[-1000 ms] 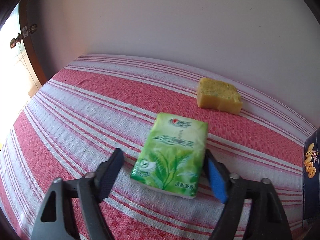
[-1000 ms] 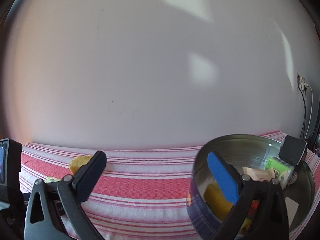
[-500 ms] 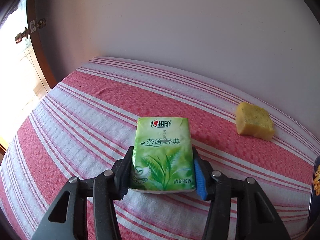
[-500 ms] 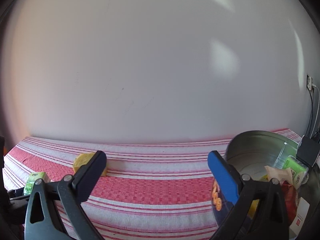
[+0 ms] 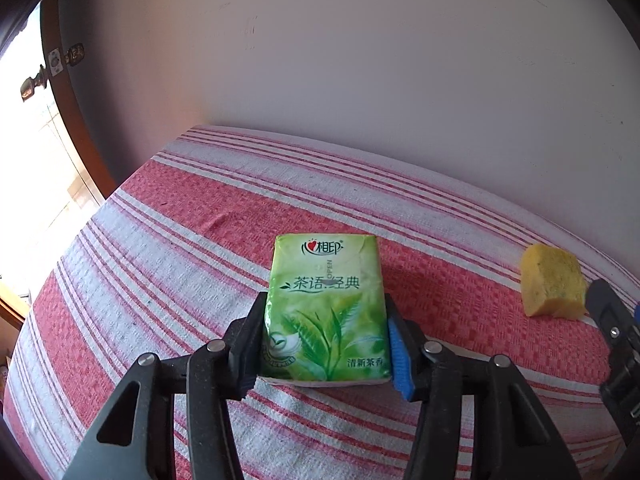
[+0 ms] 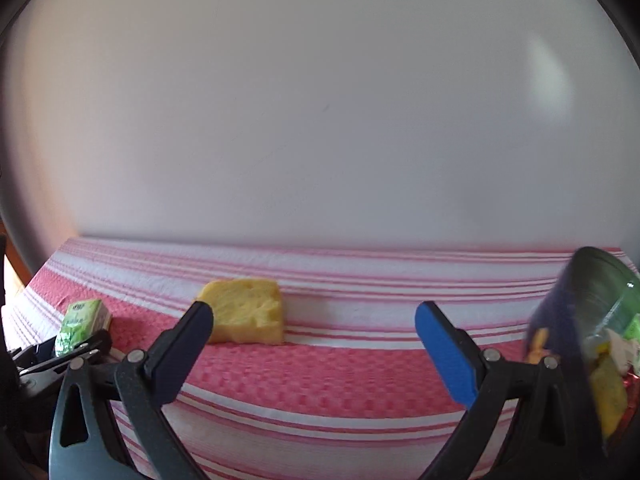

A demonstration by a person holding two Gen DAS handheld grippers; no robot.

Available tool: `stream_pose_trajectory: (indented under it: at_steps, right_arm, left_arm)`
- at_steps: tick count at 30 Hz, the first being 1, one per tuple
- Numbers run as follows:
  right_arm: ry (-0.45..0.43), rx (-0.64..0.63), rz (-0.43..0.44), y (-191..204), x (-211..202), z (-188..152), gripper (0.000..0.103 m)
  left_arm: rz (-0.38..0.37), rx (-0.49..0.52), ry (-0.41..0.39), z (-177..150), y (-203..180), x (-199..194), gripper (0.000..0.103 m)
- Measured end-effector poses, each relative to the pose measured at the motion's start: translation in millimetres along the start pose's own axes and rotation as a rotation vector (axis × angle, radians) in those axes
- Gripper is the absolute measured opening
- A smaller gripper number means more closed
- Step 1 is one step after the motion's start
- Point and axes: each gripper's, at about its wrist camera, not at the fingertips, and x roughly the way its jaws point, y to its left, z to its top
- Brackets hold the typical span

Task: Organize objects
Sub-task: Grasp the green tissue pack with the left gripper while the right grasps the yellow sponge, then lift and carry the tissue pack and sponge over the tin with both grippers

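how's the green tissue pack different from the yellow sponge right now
The green tissue pack is a printed, glossy, flat rectangular packet; the yellow sponge is a plain, porous, chunky block. The tissue pack sits clamped between the pads of the left gripper; the sponge lies free on the striped cloth, in front of the open, empty right gripper. Both are small, soft items not yet in the metal tin.

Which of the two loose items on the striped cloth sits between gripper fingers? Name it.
The green tissue pack, clamped in the left gripper. The yellow sponge lies free ahead of the open right gripper.
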Motion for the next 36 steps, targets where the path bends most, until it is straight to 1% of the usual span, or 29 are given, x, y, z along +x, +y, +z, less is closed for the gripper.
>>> stream_pose_trajectory:
  at_steps: [2, 6, 10, 11, 12, 13, 15, 17, 19, 20, 21, 23, 24, 25, 27, 29, 31, 32, 33, 36]
  right_arm:
    - [0.049, 0.004, 0.012, 8.6, 13.6, 4.6, 0.099]
    - [0.144, -0.013, -0.004, 24.0, 43.5, 9.5, 0.094]
    - [0.194, -0.038, -0.004, 34.2, 57.0, 11.4, 0.094]
    - [0.212, -0.064, -0.007, 39.1, 60.9, 10.8, 0.091]
    - [0.228, -0.096, -0.003, 45.0, 64.0, 10.1, 0.082]
    - [0.23, -0.124, -0.001, 50.5, 64.6, 9.4, 0.079]
    - [0.21, -0.162, 0.007, 58.0, 60.0, 8.6, 0.056]
    - [0.206, -0.174, 0.029, 60.3, 58.6, 8.1, 0.048]
    - [0.21, -0.163, 0.073, 58.0, 58.4, 8.3, 0.039]
    - [0.211, -0.157, 0.104, 56.7, 57.8, 8.3, 0.026]
    - [0.206, -0.155, 0.125, 56.2, 56.2, 8.2, 0.019]
    - [0.182, -0.138, 0.128, 51.8, 51.5, 9.3, 0.02]
    - [0.166, -0.114, 0.151, 45.8, 49.9, 10.7, 0.02]
    - [0.15, -0.086, 0.189, 38.1, 50.0, 12.2, 0.02]
    - [0.104, -0.014, 0.262, 26.2, 31.7, 12.6, 0.02]
    - [0.065, 0.041, 0.325, 12.4, 25.3, 13.3, 0.02]
    - [0.068, 0.072, 0.382, 3.0, 13.3, 6.3, 0.02]
    - [0.077, 0.087, 0.4, 6.8, 0.8, -0.8, 0.02]
    - [0.08, 0.102, 0.408, 3.7, -0.3, -2.3, 0.02]
    - [0.056, 0.109, 0.388, -2.9, -3.4, -4.4, 0.02]
  left_arm:
    - [0.007, 0.007, 0.0, 0.2, -1.7, -0.6, 0.055]
    - [0.007, 0.011, 0.0, 1.8, -3.0, -1.2, 0.055]
    - [0.008, 0.009, 0.0, 3.0, -5.9, -4.1, 0.055]
    - [0.008, 0.009, 0.0, 3.3, -6.1, -4.3, 0.055]
    - [0.008, 0.009, 0.0, 3.7, -5.9, -4.2, 0.055]
    - [0.008, 0.009, 0.0, 4.3, -5.6, -3.7, 0.055]
    - [0.008, 0.009, 0.0, 3.9, -6.4, -4.4, 0.055]
    - [0.008, 0.009, 0.0, 4.8, -6.0, -3.8, 0.055]
    - [0.009, 0.008, 0.0, 4.5, -6.6, -4.4, 0.055]
    - [0.009, 0.008, 0.0, 4.5, -6.4, -4.3, 0.055]
    - [0.009, 0.008, 0.0, 4.6, -6.4, -4.3, 0.055]
    - [0.009, 0.007, 0.0, 4.7, -6.5, -4.4, 0.055]
    - [0.009, 0.007, 0.0, 4.8, -6.6, -4.4, 0.055]
    - [0.009, 0.007, 0.0, 5.1, -6.7, -4.4, 0.055]
    - [0.01, 0.006, 0.0, 5.1, -6.7, -4.4, 0.055]
    - [0.009, 0.005, 0.0, 6.1, -4.8, -1.6, 0.055]
    - [0.008, 0.005, 0.0, 7.2, -4.3, -0.5, 0.055]
    - [0.008, 0.004, 0.0, 7.1, -4.1, -0.5, 0.055]
    - [0.007, 0.002, 0.0, 7.6, -4.2, -0.4, 0.055]
    - [0.003, 0.002, 0.0, 7.4, -2.5, -0.5, 0.055]
